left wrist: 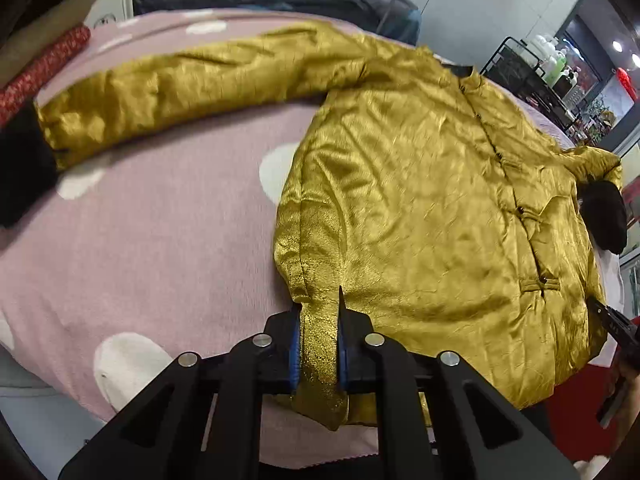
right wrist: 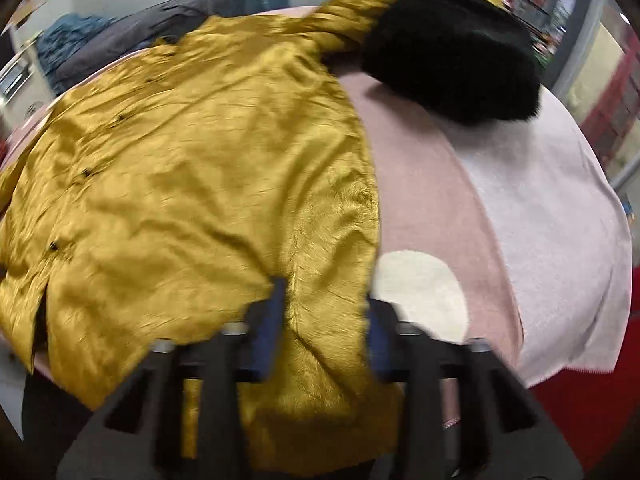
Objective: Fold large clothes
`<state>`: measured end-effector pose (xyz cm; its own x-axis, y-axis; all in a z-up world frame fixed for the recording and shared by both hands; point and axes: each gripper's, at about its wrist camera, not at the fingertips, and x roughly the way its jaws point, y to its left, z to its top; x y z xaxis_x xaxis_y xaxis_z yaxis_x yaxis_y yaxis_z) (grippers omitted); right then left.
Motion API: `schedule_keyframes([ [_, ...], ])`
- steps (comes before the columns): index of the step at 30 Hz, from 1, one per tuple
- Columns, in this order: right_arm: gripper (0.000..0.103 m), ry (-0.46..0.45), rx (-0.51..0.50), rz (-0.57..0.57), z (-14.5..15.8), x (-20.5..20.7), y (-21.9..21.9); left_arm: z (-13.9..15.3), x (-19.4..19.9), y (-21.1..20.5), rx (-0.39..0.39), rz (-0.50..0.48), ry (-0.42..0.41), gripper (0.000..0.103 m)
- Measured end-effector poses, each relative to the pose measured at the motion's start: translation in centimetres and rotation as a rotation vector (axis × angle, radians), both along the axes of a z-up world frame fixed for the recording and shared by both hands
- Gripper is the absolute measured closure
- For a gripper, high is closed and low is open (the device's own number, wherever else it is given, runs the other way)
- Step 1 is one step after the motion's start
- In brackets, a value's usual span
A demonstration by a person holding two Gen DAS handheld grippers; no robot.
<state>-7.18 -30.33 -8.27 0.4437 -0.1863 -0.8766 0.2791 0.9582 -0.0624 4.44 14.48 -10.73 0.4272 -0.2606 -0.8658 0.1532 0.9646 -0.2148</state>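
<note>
Across the middle of the left wrist view, a gold satin jacket (left wrist: 420, 200) lies spread front-up on a pink blanket (left wrist: 168, 240) with large white spots. Its body fills the right half of the frame, a row of dark knot buttons (left wrist: 520, 210) running down the closed front. One sleeve (left wrist: 192, 92) stretches out toward the upper left of the frame and ends in a black furry cuff (left wrist: 24, 168) at the left edge. At the bottom centre the left gripper (left wrist: 319, 344) holds the jacket's lower hem corner: its fingers (left wrist: 294, 344), lined with blue pads, stand narrow with a strip of gold cloth pinched between them and hanging out below. At the lower right edge of that frame part of the right gripper (left wrist: 616, 328) shows against the jacket's far hem.

In the right wrist view, which is blurred, the jacket (right wrist: 192, 168) fills the left and centre of the frame, and the other sleeve bends across the top to a second black furry cuff (right wrist: 452, 56) at the upper right. The right gripper (right wrist: 326, 320) sits at the bottom centre with gold fabric between its blue-padded fingers (right wrist: 268, 328); they are set wider than the left pair, and the blur keeps me from telling whether they clamp the cloth. A pale cloth (right wrist: 552, 240) covers the blanket's right side. Dark grey and blue clothes (right wrist: 160, 12) are piled beyond the jacket at the top left.
</note>
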Motion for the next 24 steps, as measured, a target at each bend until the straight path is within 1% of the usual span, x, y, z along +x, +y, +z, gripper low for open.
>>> schedule_keyframes([
  [1, 0.086, -0.002, -0.017, 0.008, 0.2, 0.0, 0.2, 0.9, -0.4, 0.1, 0.016, -0.012, -0.029, 0.092],
  [3, 0.089, -0.006, 0.010, -0.002, 0.4, -0.4, 0.0, 2.0, -1.1, 0.2, 0.019, -0.041, -0.043, 0.092],
  [5, 0.089, 0.008, 0.045, -0.015, 0.6, -0.8, -0.4, 2.4, -1.4, 0.3, 0.029, -0.050, -0.030, 0.092],
  [8, 0.090, 0.048, 0.065, -0.011, 0.6, -1.3, -0.9, 1.3, -1.5, 0.1, 0.054, -0.056, 0.018, 0.091],
  [10, 0.089, 0.067, 0.086, -0.008, 0.3, -0.7, -1.5, 0.1, -1.2, -0.2, 0.112, -0.048, 0.046, 0.079],
  [11, 0.087, 0.066, 0.091, -0.016, 0.4, -0.5, -1.8, -0.2, -1.0, -0.3, 0.123, -0.032, 0.050, 0.077],
  [12, 0.081, 0.055, 0.094, -0.029, 0.5, -0.5, -2.1, -0.1, -0.7, -0.2, 0.109, -0.016, 0.053, 0.072],
  [13, 0.076, 0.047, 0.095, -0.043, 0.7, -0.3, -2.6, 0.1, -0.3, -0.1, 0.094, 0.011, 0.057, 0.057],
  [14, 0.065, 0.036, 0.089, -0.064, 1.0, -0.2, -2.9, 0.6, 0.1, 0.0, 0.082, 0.038, 0.050, 0.046],
  [15, 0.059, 0.011, 0.076, -0.090, 1.6, -0.3, -3.4, 1.0, 0.3, 0.1, 0.077, 0.059, 0.028, 0.029],
  [16, 0.057, -0.022, 0.066, -0.112, 2.2, -0.4, -3.8, 1.8, 0.5, 0.2, 0.077, 0.087, -0.015, 0.023],
  [18, 0.055, -0.091, 0.051, -0.160, 3.4, -0.4, -4.9, 2.8, 1.0, 0.0, 0.086, 0.099, -0.057, 0.023],
  [20, 0.055, -0.127, 0.003, -0.196, 4.4, -0.1, -5.8, 3.5, 1.5, -0.7, 0.121, 0.099, -0.088, 0.021],
  [22, 0.055, -0.131, -0.109, -0.198, 4.9, 1.0, -6.6, 3.7, 1.9, -1.7, 0.153, 0.092, -0.110, 0.021],
  [24, 0.054, -0.121, -0.257, -0.180, 5.3, 2.3, -7.1, 3.8, 1.7, -2.7, 0.134, 0.074, -0.111, 0.021],
])
